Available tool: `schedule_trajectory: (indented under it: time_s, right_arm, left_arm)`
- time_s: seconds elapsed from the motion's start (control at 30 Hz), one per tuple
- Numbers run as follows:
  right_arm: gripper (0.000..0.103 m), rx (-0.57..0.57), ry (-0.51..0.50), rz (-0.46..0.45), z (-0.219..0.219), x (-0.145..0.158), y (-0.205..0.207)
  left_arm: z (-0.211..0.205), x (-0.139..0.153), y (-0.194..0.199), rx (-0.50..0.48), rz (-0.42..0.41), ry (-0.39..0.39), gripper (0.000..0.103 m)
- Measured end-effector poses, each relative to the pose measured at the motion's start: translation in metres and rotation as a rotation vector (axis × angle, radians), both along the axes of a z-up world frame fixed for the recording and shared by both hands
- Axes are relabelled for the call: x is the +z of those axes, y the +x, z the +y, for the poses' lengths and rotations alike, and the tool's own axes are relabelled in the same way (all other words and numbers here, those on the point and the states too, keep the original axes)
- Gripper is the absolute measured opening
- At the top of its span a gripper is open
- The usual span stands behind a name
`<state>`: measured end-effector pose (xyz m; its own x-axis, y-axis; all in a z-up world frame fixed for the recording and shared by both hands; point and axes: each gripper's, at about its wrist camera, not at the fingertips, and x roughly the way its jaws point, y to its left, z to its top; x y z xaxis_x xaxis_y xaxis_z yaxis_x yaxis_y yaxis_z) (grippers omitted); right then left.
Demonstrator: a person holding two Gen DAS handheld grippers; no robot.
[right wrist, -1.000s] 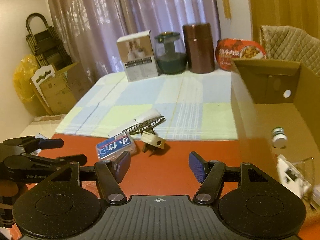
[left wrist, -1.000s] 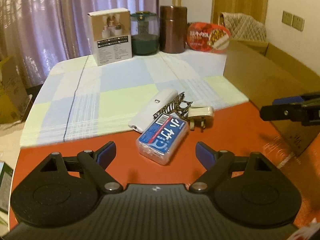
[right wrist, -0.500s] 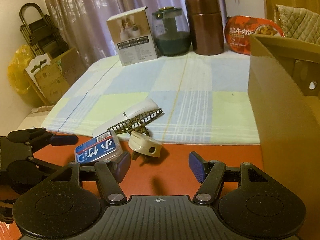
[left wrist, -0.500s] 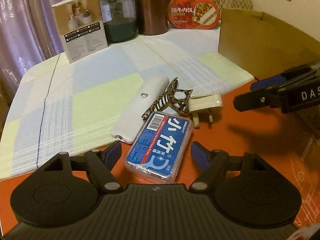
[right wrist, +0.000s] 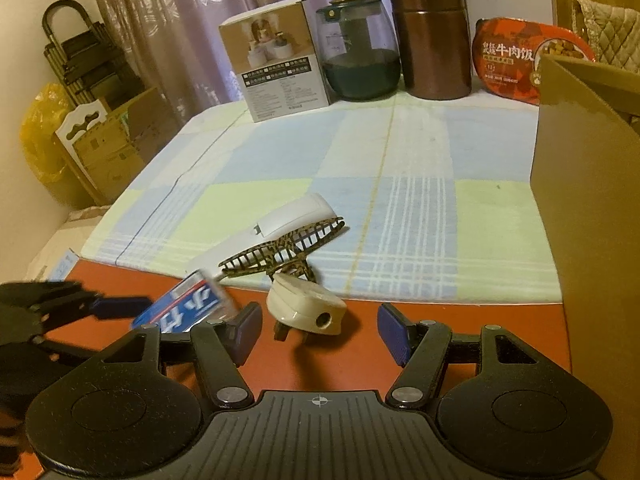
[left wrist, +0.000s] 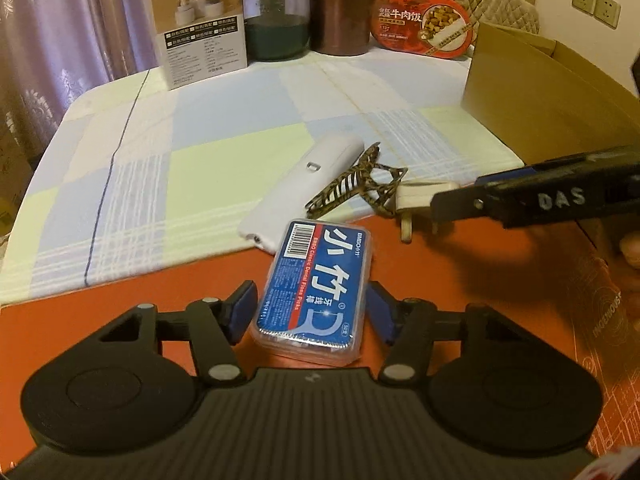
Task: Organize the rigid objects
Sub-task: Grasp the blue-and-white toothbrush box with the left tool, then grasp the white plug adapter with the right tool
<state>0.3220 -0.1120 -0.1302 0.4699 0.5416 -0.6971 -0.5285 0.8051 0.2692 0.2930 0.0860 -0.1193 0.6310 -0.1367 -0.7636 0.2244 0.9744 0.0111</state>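
A blue dental floss box [left wrist: 316,288] lies on the orange mat between the open fingers of my left gripper [left wrist: 312,312]; the pads stand just beside its sides. It also shows in the right wrist view [right wrist: 188,308]. A cream wall plug [right wrist: 306,310] lies just ahead of my open right gripper [right wrist: 320,332], slightly left of centre. In the left wrist view the plug [left wrist: 416,200] is partly hidden by the right gripper [left wrist: 520,200]. A tortoiseshell hair claw [right wrist: 284,250] and a white oblong device [right wrist: 280,228] lie behind the plug.
A brown cardboard box [right wrist: 592,208] stands at the right, its wall close to my right gripper. At the back of the checked cloth [right wrist: 360,176] stand a white product box [right wrist: 276,64], a glass jar [right wrist: 360,48], a brown canister [right wrist: 434,36] and a red food tray [right wrist: 520,56].
Both grippers have moved forward and down. The left now straddles the floss box and the right has come close to the plug. Both have stayed open.
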Motion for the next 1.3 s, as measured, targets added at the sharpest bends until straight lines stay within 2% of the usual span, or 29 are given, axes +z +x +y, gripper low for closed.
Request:
schedule_trajectory:
  time_s: [0.23,0.3,0.37,0.6,0.77,0.9,0.97,1.17,1.3]
  right_arm:
    - [0.061,0.005,0.025,0.022,0.009,-0.01,0.012]
    - [0.058,0.013,0.03,0.029,0.011,-0.012,0.014]
    - [0.048,0.022,0.036,0.04,0.013,-0.015,0.015]
    - [0.046,-0.005,0.015,0.032,0.012,-0.009,0.011]
    - [0.046,0.008,-0.055,-0.031,0.004,0.004,-0.011]
    - [0.046,0.038,-0.121,-0.07,-0.004,0.001,-0.031]
    - [0.046,0.041,-0.154,-0.077,-0.01,-0.003,-0.042]
    - [0.046,0.052,-0.163,-0.09,-0.023,-0.005,-0.072]
    - [0.047,0.023,-0.114,-0.057,-0.033,-0.006,-0.082]
  left_arm:
    - [0.0,-0.001,0.001,-0.007,-0.009,-0.006,0.055]
    - [0.0,0.0,0.002,-0.011,-0.018,-0.011,0.057]
    - [0.001,0.001,0.003,-0.01,-0.028,-0.019,0.06]
    - [-0.001,-0.003,0.005,-0.021,-0.031,-0.005,0.06]
    - [-0.003,-0.005,0.004,-0.029,-0.041,0.005,0.06]
    - [-0.004,-0.005,0.001,-0.031,-0.041,0.011,0.06]
    - [-0.005,-0.004,-0.001,-0.017,-0.038,0.001,0.053]
    - [-0.001,0.001,-0.012,0.025,-0.007,-0.034,0.052]
    - [-0.003,0.005,-0.025,0.023,0.0,-0.032,0.052]
